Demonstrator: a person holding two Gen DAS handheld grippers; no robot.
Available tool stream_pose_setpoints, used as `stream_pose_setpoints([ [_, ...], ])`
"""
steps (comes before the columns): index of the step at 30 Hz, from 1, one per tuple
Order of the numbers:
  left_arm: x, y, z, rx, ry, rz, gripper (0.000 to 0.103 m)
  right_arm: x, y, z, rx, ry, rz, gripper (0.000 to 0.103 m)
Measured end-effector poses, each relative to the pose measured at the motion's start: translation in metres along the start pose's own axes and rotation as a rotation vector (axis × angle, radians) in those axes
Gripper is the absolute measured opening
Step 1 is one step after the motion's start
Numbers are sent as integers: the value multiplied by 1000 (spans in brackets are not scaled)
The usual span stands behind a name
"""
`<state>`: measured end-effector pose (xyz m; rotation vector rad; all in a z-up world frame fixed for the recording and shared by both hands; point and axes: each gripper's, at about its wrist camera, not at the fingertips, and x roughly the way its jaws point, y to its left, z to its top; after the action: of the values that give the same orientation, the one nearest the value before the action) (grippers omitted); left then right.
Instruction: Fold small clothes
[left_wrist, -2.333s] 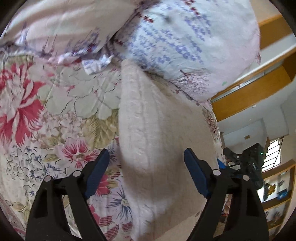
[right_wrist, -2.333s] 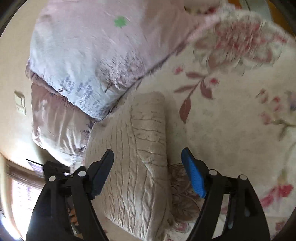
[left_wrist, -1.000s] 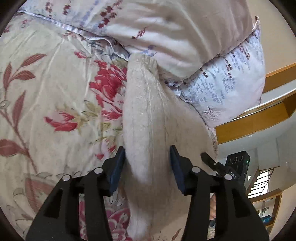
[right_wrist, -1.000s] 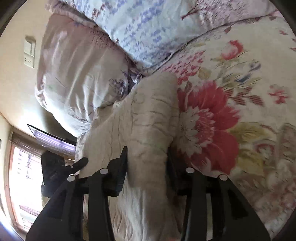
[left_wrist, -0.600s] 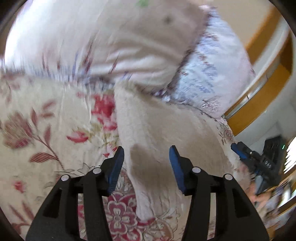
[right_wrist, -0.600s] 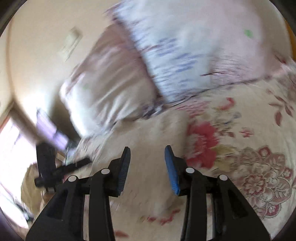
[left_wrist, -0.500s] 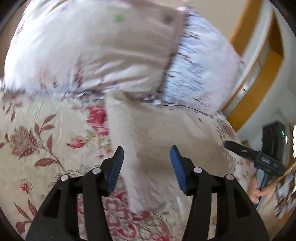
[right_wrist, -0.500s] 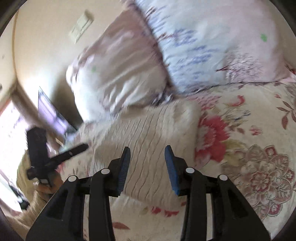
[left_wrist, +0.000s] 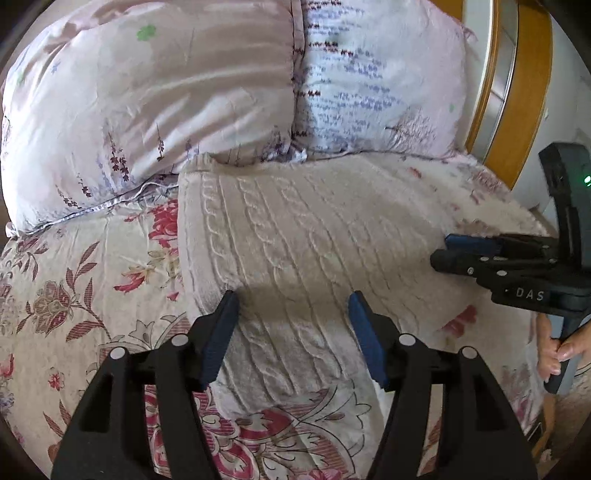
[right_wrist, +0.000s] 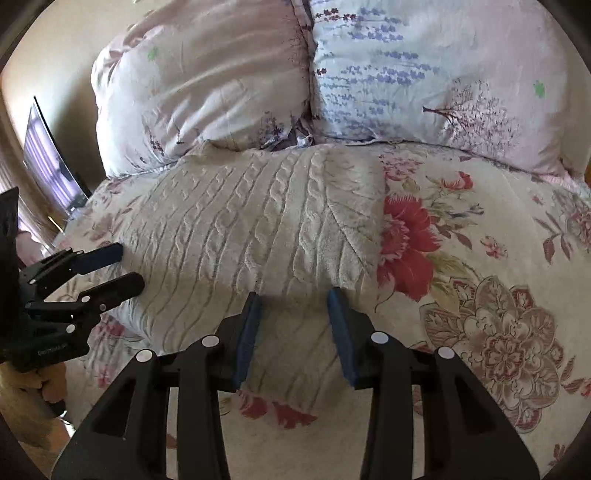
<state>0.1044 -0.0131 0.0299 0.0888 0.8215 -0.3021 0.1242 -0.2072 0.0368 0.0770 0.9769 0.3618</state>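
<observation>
In the left wrist view, a cream cable-knit sweater is seen lying flat on the floral bedspread, its far edge tucked against the two pillows; the left gripper is held just above the sweater's near left part, its blue pads parted and nothing caught between them; whether the pads touch the knit cannot be told. The garment's long axis is judged to run across the view, from the left edge near this claw toward the right gripper, which is seen side-on at the sweater's right end; its jaws look nearly together, but whether cloth is pinched cannot be made out. The near hem is hidden behind the gripper body.

In the right wrist view, the same sweater is spread ahead of and to the left of the right gripper; its blue pads are parted with a gap, over the knit's near right corner, and nothing is gripped. The right edge of the sweater lies just beside the red flower on the bedspread. The left gripper is seen at the far left end, its fingers apart and released. Each claw is thus nearest its own end; a fold is judged to turn on that left-to-right axis. The sleeves cannot be distinguished, and the near edge is cut off by the gripper.
</observation>
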Motion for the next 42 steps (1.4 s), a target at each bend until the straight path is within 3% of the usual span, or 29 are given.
stream_pose_setpoints([
  [7,0,-9,-5,28,-22,59,66,-2,-6,-2,37,-12,18,41],
  [9,-8,-8,-7,11,-30,64,72,-13,-10,-4,85,-23,50,47],
  [11,-16,-4,-9,-15,-39,77,80,-21,-11,-4,114,-38,65,73],
  [13,-26,2,-13,-40,-49,146,93,-32,-9,-7,117,-70,8,89],
  [15,-39,8,-19,-55,-78,207,99,-41,-6,-12,107,-98,-42,92],
  [17,-50,14,-24,-76,-97,217,101,-50,-5,-18,119,-119,-116,102],
  [20,-63,25,-33,-132,-89,196,101,-59,-4,-27,132,-170,-220,102],
  [22,-67,27,-41,-155,-66,180,101,-58,-2,-33,148,-155,-275,102],
  [28,-51,20,-57,-166,17,171,101,-35,8,-48,154,-47,-183,102],
  [37,-15,6,-69,-140,145,189,101,-5,36,-64,67,65,-256,102],
  [42,-16,6,-72,-148,114,195,101,-6,38,-67,62,58,-274,102],
])
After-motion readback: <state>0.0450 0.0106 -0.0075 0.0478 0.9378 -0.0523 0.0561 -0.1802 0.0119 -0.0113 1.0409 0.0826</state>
